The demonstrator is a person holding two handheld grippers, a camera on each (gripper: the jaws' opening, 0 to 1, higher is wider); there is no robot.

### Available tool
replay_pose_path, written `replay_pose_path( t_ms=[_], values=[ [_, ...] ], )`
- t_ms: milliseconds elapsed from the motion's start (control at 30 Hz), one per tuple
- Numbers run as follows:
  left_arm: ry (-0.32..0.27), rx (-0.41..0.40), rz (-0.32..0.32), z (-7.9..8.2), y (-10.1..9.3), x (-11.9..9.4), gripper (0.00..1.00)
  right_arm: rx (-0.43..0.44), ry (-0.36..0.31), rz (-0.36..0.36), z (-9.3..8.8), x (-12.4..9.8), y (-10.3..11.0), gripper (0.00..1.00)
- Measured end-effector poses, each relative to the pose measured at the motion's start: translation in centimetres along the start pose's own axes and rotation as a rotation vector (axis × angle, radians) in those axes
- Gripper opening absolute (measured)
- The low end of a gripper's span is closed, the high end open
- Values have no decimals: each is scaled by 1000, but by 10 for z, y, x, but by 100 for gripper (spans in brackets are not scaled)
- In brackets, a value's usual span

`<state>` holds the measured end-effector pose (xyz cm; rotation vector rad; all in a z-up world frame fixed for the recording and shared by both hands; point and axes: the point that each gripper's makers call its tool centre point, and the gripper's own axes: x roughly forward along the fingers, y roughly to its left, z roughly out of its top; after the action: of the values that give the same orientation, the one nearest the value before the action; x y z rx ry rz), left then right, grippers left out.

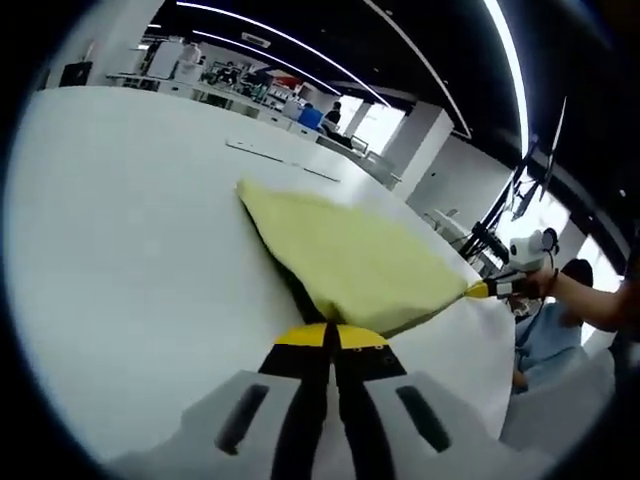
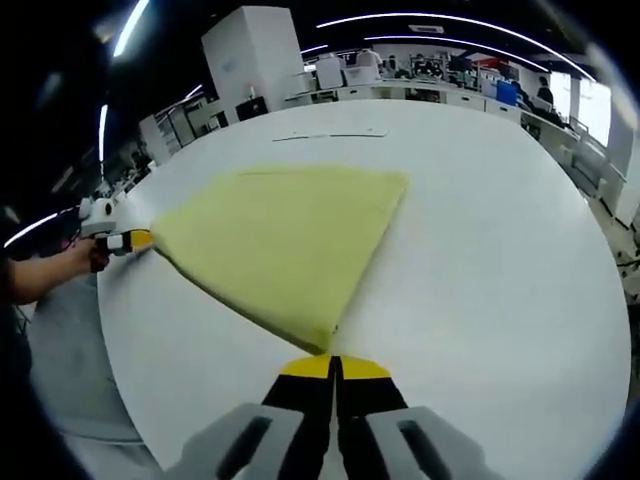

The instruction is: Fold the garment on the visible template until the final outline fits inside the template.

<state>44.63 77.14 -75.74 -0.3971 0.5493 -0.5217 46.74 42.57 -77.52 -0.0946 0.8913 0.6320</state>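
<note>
A pale yellow garment [image 1: 350,255] lies spread as a rough triangle on the white table [image 1: 130,260]. My left gripper [image 1: 331,338] is shut on its near corner, jaws pressed together. In the left gripper view my right gripper [image 1: 492,290] pinches the garment's right corner at the table edge. In the right gripper view the yellow garment [image 2: 285,235] runs from my right gripper [image 2: 333,366], shut on its near tip, to my left gripper [image 2: 128,240], held by a hand at the left corner. A dark strip shows under the cloth's left edge. Thin template lines [image 2: 330,134] lie beyond the garment.
The round white table [image 2: 500,250] stretches wide to the right of the cloth. A person in a light blue top [image 1: 545,340] stands by the table edge. Desks, shelves and other people fill the room behind.
</note>
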Motion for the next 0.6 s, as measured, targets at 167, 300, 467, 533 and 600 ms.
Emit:
replay_pose_path(
  t_ms=[167, 300, 467, 533, 600],
  values=[
    [10, 9, 5, -1, 2, -4, 0, -17, -3, 19, -1, -2, 5, 0],
    [12, 28, -2, 1, 3, -6, 4, -31, 2, 23, -2, -2, 6, 0],
    [21, 60, -22, 2, 1, -7, 10, -44, 2, 32, -2, -2, 8, 4],
    [19, 59, -30, 2, 1, -7, 10, -50, 3, 33, -2, -2, 8, 5],
    [11, 58, -47, 4, -1, -6, 9, -52, 2, 35, -1, -2, 8, 5]
  ],
)
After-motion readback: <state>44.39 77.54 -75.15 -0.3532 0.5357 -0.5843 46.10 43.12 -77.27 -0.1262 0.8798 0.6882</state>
